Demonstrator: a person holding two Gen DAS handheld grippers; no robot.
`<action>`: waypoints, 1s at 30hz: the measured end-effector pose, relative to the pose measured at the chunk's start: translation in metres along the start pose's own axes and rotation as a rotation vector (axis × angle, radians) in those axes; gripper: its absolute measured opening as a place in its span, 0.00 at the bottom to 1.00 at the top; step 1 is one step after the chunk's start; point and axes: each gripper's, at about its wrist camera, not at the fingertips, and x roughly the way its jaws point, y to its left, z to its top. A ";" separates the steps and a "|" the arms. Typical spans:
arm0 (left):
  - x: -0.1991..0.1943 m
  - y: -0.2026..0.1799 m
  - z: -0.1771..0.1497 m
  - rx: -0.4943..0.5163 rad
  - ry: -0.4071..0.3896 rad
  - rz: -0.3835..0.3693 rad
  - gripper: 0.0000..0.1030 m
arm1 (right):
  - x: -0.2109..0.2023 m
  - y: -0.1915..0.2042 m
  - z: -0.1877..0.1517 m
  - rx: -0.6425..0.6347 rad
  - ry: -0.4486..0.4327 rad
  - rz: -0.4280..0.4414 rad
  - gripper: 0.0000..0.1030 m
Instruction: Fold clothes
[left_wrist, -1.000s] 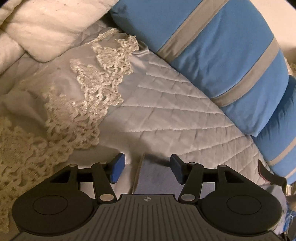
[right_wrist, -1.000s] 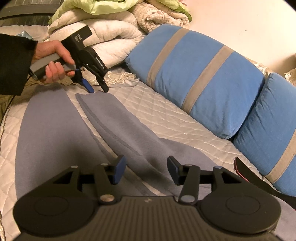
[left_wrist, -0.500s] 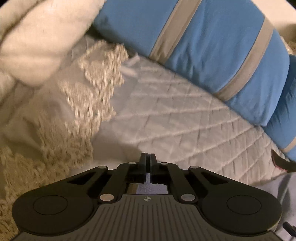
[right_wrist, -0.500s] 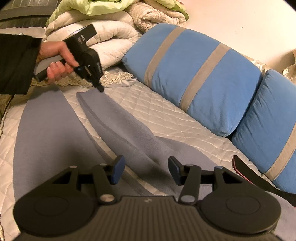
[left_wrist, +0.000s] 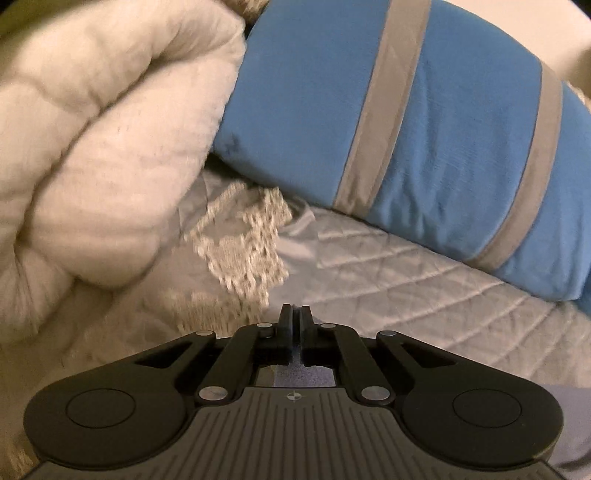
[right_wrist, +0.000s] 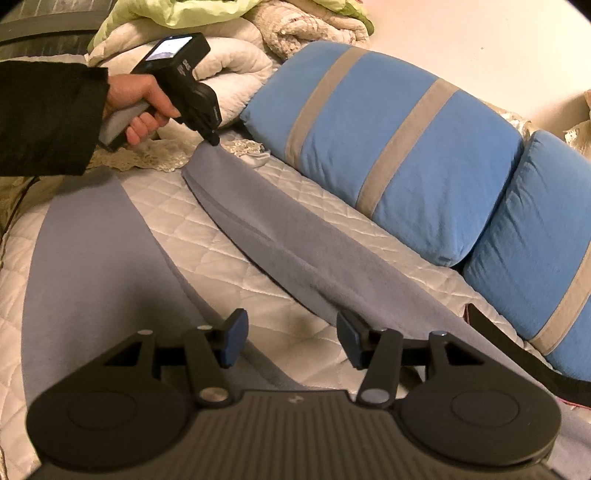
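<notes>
Grey-blue trousers lie spread on a quilted white bed. In the right wrist view the far leg (right_wrist: 295, 243) runs from the hem at top left toward lower right; the near leg (right_wrist: 85, 251) lies flat at left. My left gripper (right_wrist: 213, 139) is shut on the far leg's hem and holds it lifted off the bed. In the left wrist view the left gripper (left_wrist: 294, 314) has its jaws together with a strip of grey cloth (left_wrist: 299, 376) behind them. My right gripper (right_wrist: 291, 332) is open and empty above the bed between the legs.
Two blue cushions with grey stripes (right_wrist: 388, 147) line the far side. A pile of white and green quilts (right_wrist: 229, 70) sits at the back left, with lace trim (left_wrist: 243, 236) below it. A black strap (right_wrist: 517, 362) lies at right.
My left gripper closed on the hem of the far trouser leg, then lifted it up and away toward the cushion. My right gripper stayed open, almost still.
</notes>
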 end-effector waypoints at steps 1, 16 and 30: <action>0.001 -0.003 -0.001 0.018 -0.018 0.009 0.06 | 0.000 -0.001 0.000 0.002 0.001 -0.003 0.65; -0.051 -0.096 -0.041 0.466 -0.001 -0.241 0.43 | -0.001 -0.021 -0.008 0.070 0.060 -0.078 0.71; -0.075 -0.153 -0.080 0.764 0.091 -0.577 0.42 | -0.016 -0.037 -0.014 0.109 0.039 -0.090 0.74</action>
